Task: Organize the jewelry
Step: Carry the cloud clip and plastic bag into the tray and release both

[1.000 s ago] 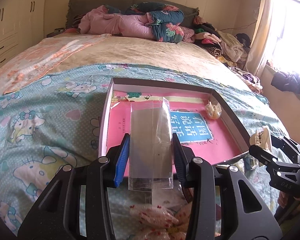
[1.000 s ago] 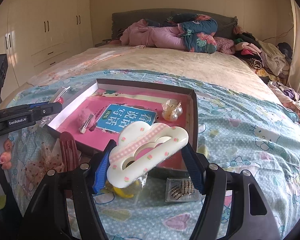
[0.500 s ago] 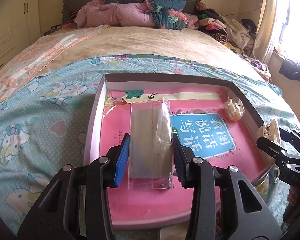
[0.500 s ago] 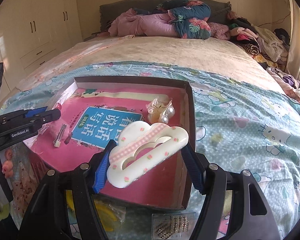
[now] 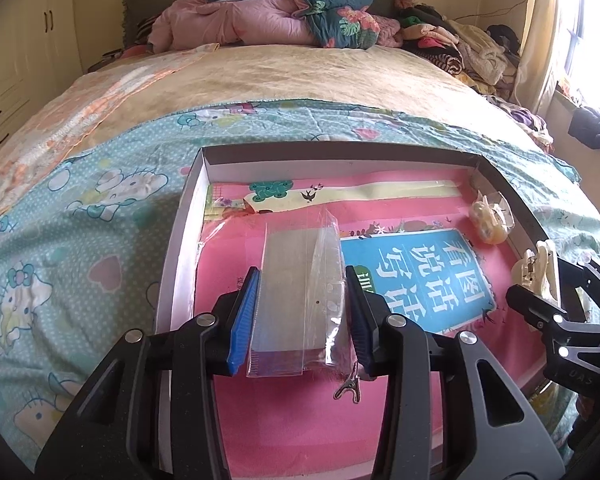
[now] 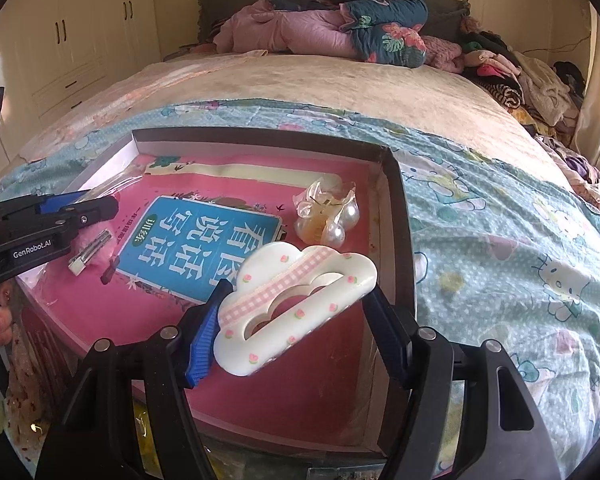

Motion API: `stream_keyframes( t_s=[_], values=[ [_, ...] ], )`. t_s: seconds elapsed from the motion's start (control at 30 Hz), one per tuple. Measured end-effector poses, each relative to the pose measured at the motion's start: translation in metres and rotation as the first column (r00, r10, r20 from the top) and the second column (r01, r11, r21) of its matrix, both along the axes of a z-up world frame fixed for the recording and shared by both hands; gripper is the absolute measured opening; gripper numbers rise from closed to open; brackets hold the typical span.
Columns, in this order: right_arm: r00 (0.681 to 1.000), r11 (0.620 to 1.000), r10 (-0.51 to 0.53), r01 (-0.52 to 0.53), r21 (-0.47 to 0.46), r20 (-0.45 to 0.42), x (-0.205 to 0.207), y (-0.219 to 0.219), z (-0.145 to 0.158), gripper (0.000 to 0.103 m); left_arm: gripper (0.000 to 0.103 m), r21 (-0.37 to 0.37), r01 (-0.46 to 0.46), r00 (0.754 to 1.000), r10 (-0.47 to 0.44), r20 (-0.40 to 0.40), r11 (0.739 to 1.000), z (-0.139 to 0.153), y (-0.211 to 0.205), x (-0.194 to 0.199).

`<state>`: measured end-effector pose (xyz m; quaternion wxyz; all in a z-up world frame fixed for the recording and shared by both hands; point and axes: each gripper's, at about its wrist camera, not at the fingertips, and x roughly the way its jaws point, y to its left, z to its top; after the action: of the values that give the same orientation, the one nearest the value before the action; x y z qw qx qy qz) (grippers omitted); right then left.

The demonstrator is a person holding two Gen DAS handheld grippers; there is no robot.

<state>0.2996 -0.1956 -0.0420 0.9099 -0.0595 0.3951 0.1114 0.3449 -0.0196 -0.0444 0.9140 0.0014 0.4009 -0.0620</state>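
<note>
- Since a second ago both claws have come forward over the box (image 5: 188, 216): the left claw (image 5: 300, 312), which then held its bag at the box's near edge, now holds it above the box floor, and the right claw (image 6: 292, 320) has carried its clip from outside the near wall to above the near right corner.
- The left claw is closed partway on a clear bag (image 5: 300, 288), blue pads pressing its two sides; the bag stands upright over the left half of the box.
- A small metal clip (image 5: 348, 386) lies on the pink floor just under that bag's near end.
- The right claw is closed wide on a cloud clip (image 6: 296, 304), white with a pink check band, gripped by its ends and tilted, up off the box floor.
- The box sits on the bed's blue quilt (image 6: 500, 240); its floor is a pink book (image 6: 204, 248) with a blue title panel.
- A bagged pearl clip (image 6: 328, 216) lies inside near the far right corner.
- In the right view a small silver hairpin (image 6: 90, 252) lies at the box's left side, beside the left claw's tip.
</note>
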Motion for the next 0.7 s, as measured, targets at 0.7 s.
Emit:
stream_keyframes(
  t_s=[0.7],
  values=[
    [0.999, 0.999, -0.021, 0.019, 0.049, 0.050, -0.026, -0.008, 0.018, 0.085, 0.055, -0.023, -0.007, 0.999, 0.008, 0.049, 1.000, 0.019, 0.000, -0.022]
  ],
)
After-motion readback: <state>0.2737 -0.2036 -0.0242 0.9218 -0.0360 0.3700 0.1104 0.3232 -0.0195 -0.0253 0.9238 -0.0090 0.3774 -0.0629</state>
